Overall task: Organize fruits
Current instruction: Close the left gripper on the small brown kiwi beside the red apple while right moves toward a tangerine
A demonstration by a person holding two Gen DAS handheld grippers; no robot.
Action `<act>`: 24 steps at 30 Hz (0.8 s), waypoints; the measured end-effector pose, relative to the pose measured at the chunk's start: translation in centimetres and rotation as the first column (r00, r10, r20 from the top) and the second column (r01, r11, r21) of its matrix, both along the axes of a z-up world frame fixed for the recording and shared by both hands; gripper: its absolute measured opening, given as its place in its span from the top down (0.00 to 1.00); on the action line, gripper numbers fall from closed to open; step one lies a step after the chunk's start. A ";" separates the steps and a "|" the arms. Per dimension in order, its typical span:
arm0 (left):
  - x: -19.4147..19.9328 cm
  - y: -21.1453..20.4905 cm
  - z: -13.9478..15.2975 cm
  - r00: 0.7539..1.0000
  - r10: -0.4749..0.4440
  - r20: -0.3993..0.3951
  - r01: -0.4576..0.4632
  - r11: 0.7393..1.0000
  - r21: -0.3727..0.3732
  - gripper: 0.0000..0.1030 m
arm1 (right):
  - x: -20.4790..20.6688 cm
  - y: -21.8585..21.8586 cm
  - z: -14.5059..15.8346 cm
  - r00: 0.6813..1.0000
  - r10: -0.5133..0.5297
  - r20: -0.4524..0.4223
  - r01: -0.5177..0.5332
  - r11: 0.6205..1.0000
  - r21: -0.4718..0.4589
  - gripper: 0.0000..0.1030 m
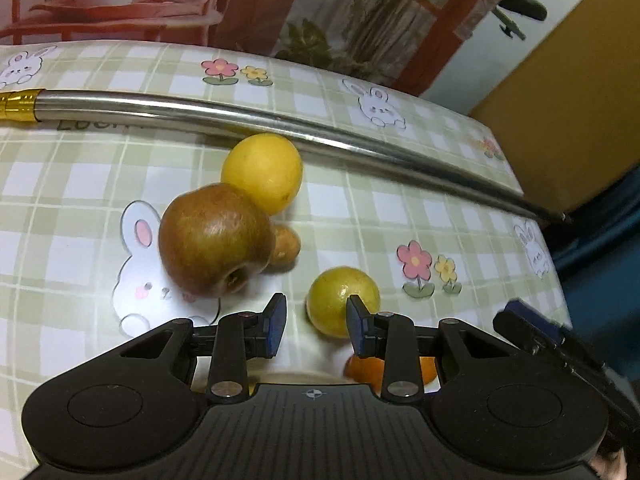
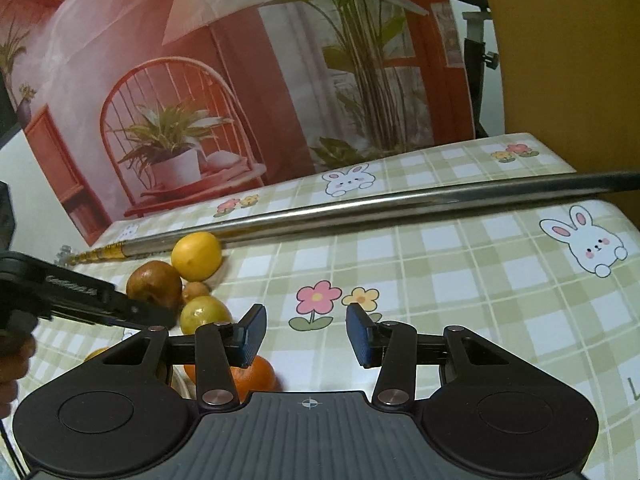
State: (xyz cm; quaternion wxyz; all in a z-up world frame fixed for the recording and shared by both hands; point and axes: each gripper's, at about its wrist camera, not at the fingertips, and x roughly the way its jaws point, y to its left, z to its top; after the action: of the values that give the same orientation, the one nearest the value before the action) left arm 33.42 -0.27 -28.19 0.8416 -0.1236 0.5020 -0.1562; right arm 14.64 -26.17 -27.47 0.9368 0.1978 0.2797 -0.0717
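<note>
A brown apple [image 1: 214, 238], a yellow lemon [image 1: 264, 172], a small brown fruit [image 1: 286, 246] and a yellow-green lime [image 1: 338, 300] lie together on the checked tablecloth. An orange [image 1: 426, 368] shows partly behind my left gripper. My left gripper [image 1: 316, 326] is open and empty, just short of the lime, whose right side sits behind the right fingertip. My right gripper [image 2: 306, 334] is open and empty over bare cloth. In the right wrist view the apple [image 2: 154, 282], lemon [image 2: 196, 256], lime [image 2: 204, 314] and orange [image 2: 256, 376] lie at its left.
A long metal rod [image 1: 280, 124] with a gold end lies across the table behind the fruit. It also shows in the right wrist view [image 2: 360, 208]. A printed backdrop [image 2: 240, 80] stands at the table's far edge. The table's right edge [image 1: 556, 272] drops off near the lime.
</note>
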 end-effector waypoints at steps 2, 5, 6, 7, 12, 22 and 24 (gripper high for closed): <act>0.3 -0.3 0.0 1.000 0.004 0.004 -0.004 1.000 -0.006 0.66 | -0.1 -0.5 -0.1 1.000 -0.009 0.010 0.009 1.000 0.016 0.60; 0.5 -0.4 0.1 1.000 0.022 0.007 -0.022 1.000 -0.001 0.66 | -0.2 -1.0 -0.2 1.000 -0.014 0.018 0.014 0.999 0.033 0.60; 0.6 -0.3 0.2 0.999 0.034 0.004 -0.034 0.999 -0.001 0.66 | -0.2 -1.1 -0.2 1.000 -0.015 0.017 0.014 0.999 0.036 0.60; 0.6 -0.1 0.2 0.999 0.044 0.001 -0.044 0.999 -0.003 0.66 | -0.1 -1.1 -0.2 1.000 -0.014 0.017 0.013 0.999 0.037 0.60; 0.9 1.1 0.3 0.996 0.089 -0.005 -0.089 0.996 -0.012 0.68 | -0.2 -1.3 -0.2 1.000 -0.019 0.025 0.018 0.999 0.045 0.60; 1.1 2.9 2.1 0.989 0.130 0.067 -0.130 0.991 0.000 0.69 | -0.1 -1.1 -0.2 1.000 -0.008 0.026 0.006 0.998 0.059 0.60; 1.2 3.3 2.5 0.987 0.141 0.079 -0.141 0.990 -0.003 0.69 | 0.0 -1.0 -0.1 1.000 -0.005 0.027 0.004 0.998 0.061 0.60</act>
State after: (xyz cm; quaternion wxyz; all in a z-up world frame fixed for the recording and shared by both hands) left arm 34.65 3.06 -25.68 0.8700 -0.1517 0.4584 -0.1004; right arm 14.62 -27.14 -27.62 0.9338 0.2279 0.2687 -0.0625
